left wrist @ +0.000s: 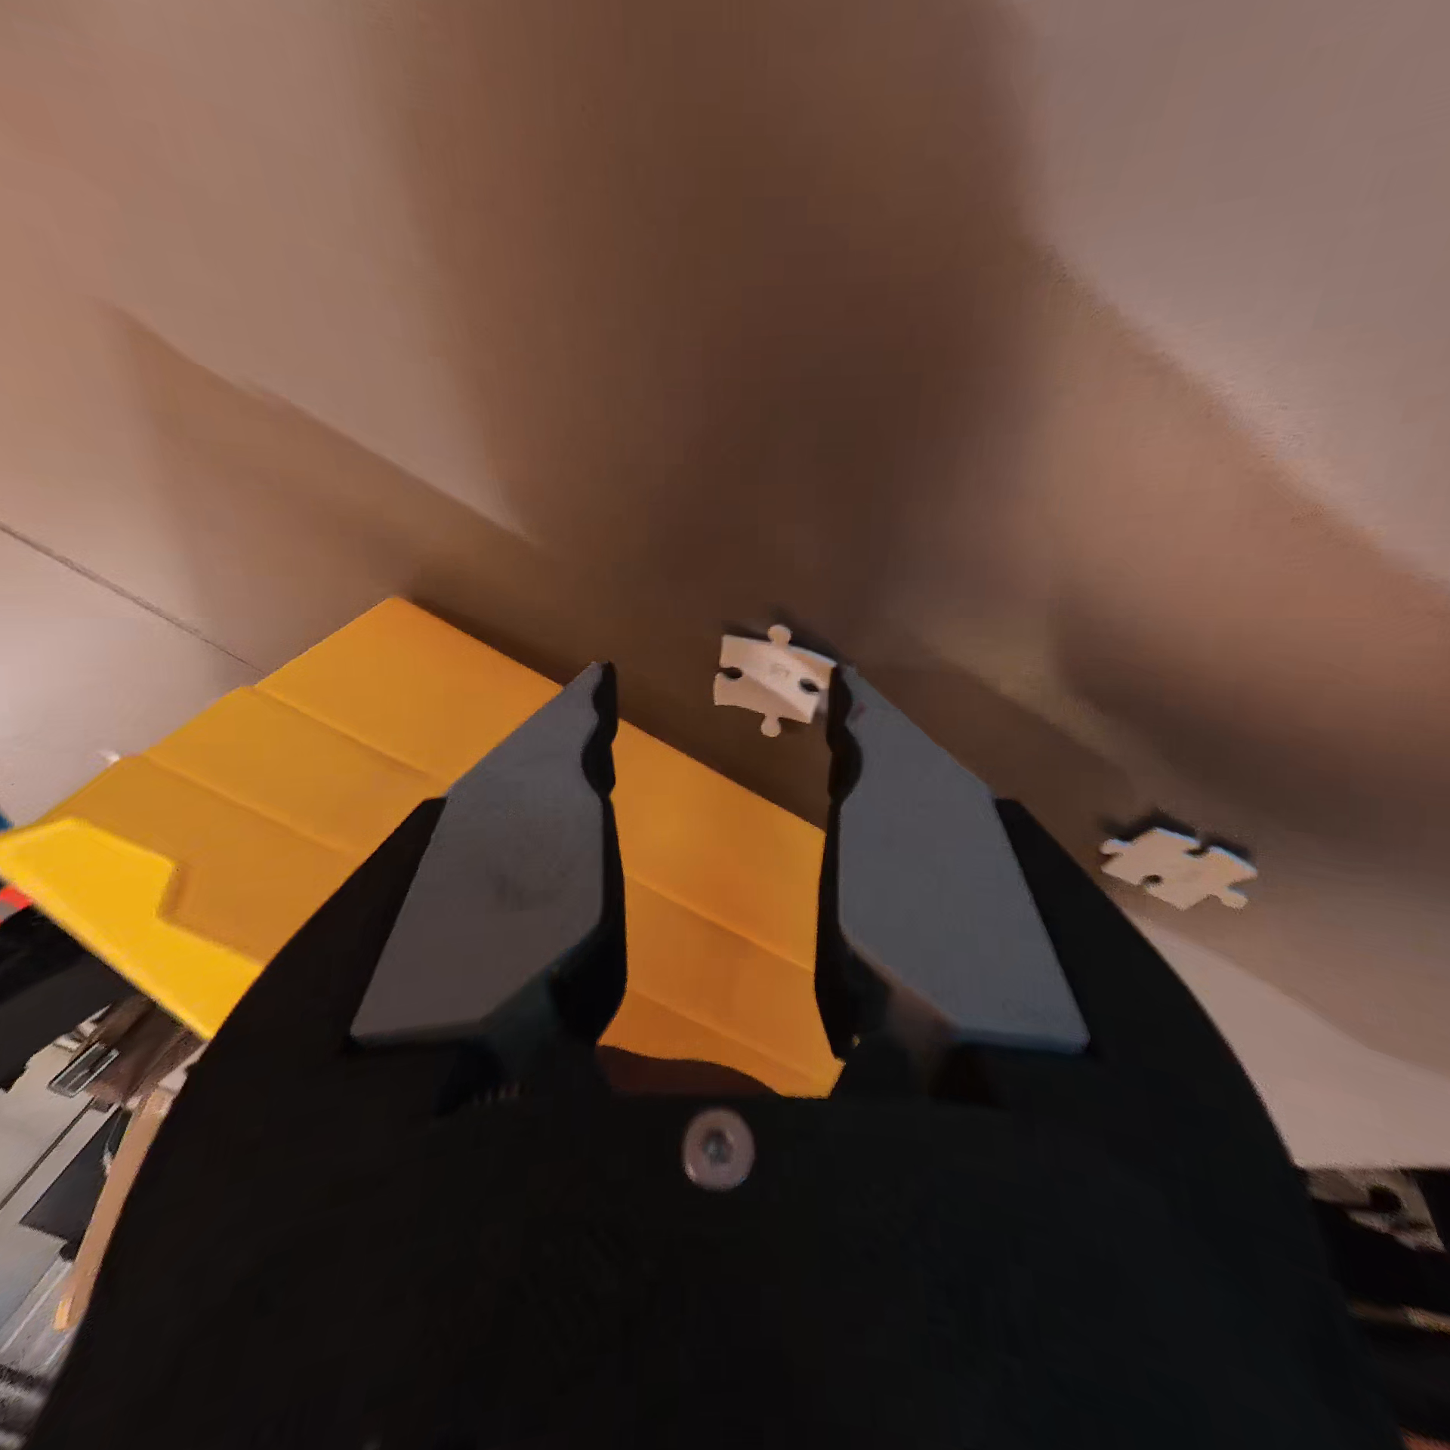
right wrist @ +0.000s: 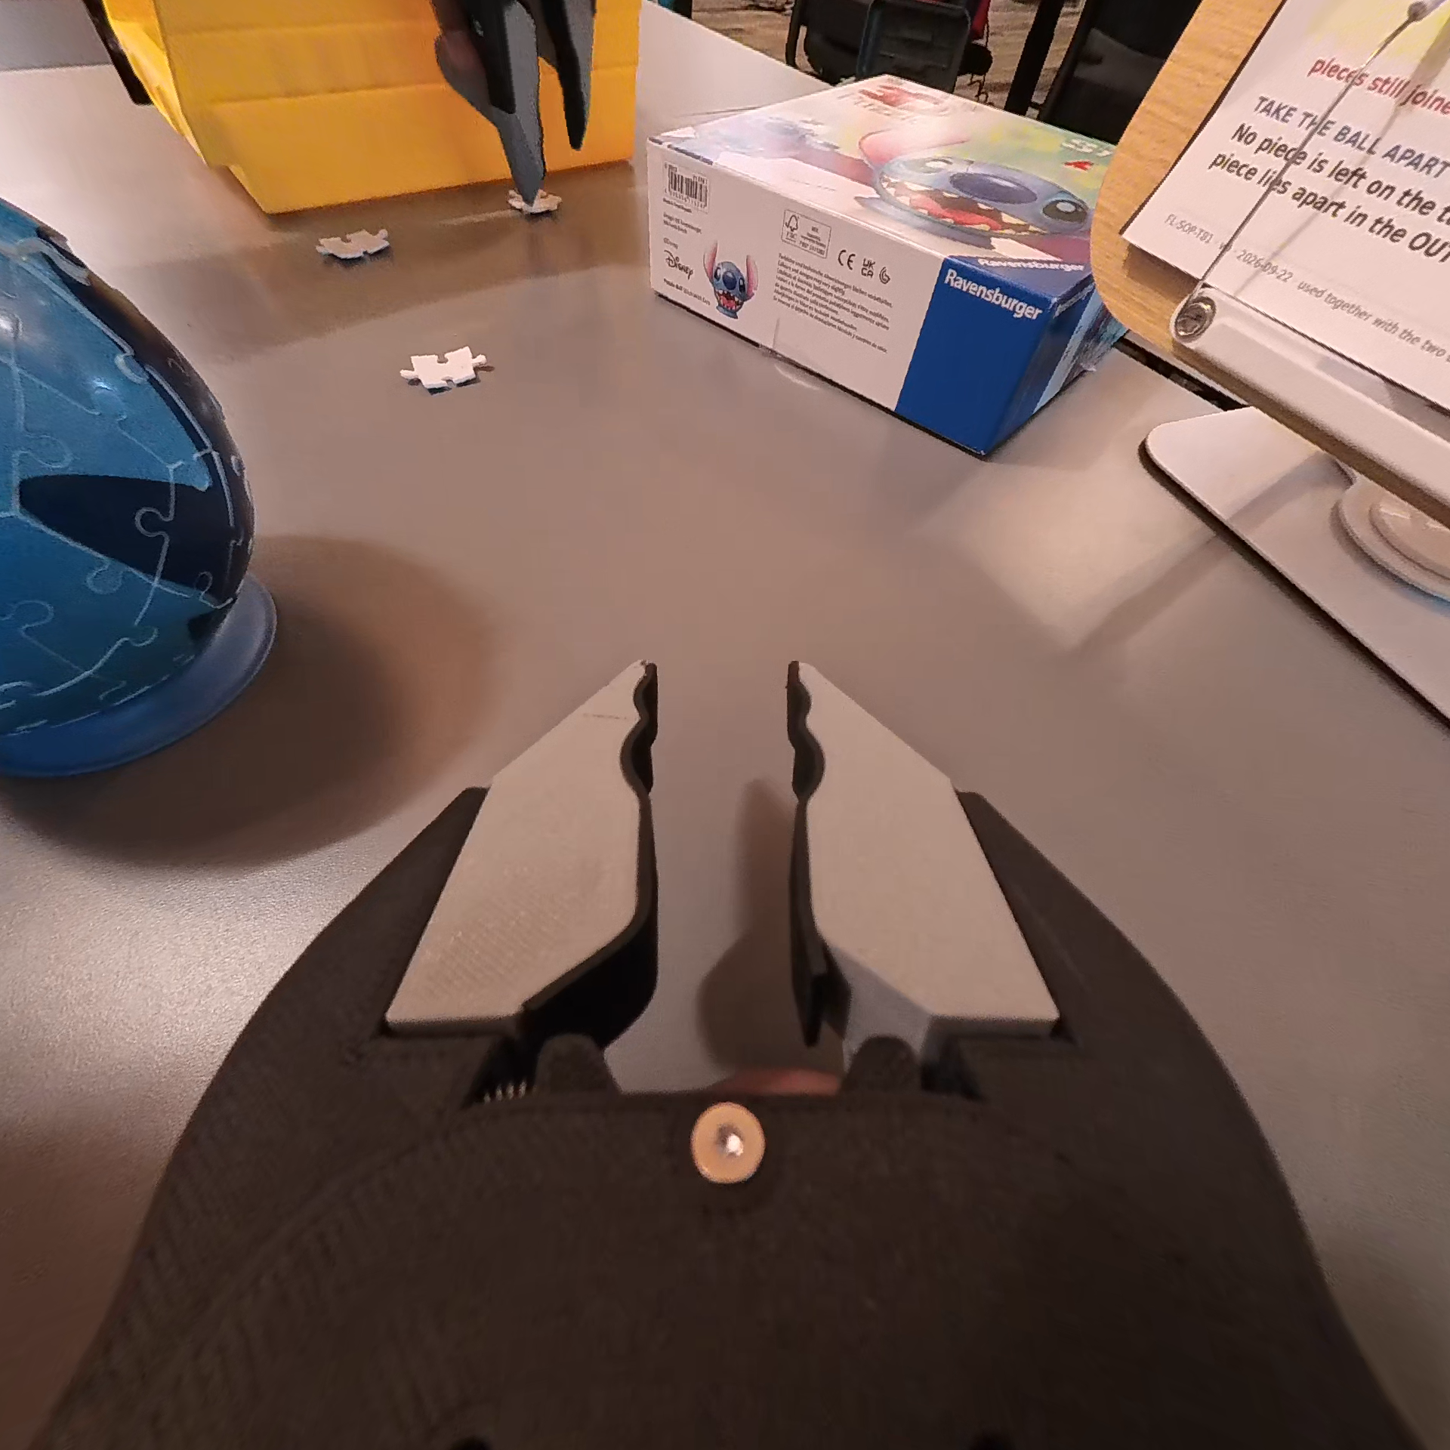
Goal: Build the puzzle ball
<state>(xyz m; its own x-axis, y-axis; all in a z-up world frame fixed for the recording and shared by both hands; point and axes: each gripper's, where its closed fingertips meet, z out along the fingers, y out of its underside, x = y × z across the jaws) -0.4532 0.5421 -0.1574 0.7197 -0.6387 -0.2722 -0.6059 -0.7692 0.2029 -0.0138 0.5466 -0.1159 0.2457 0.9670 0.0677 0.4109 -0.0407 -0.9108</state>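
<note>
The blue puzzle ball [right wrist: 102,510] stands on its blue ring stand [right wrist: 212,690] at the left of the grey table; the frame edge cuts it off. Three white loose puzzle pieces lie face down: one [right wrist: 535,202] by the yellow bin, one [right wrist: 353,245] to its left, one [right wrist: 443,366] nearer. My left gripper [left wrist: 723,681] is open, tips pointing down at the table, with the first piece [left wrist: 773,679] lying between its fingertips; another piece [left wrist: 1177,863] lies to the right. It also shows in the right wrist view [right wrist: 549,161]. My right gripper [right wrist: 722,675] is open and empty, low over bare table.
A yellow bin [right wrist: 377,118] stands at the back left and fills the left of the left wrist view [left wrist: 353,785]. The puzzle's box [right wrist: 863,259] lies at the back right. A board stand with a printed sheet [right wrist: 1295,196] on a white base [right wrist: 1240,479] is at the right.
</note>
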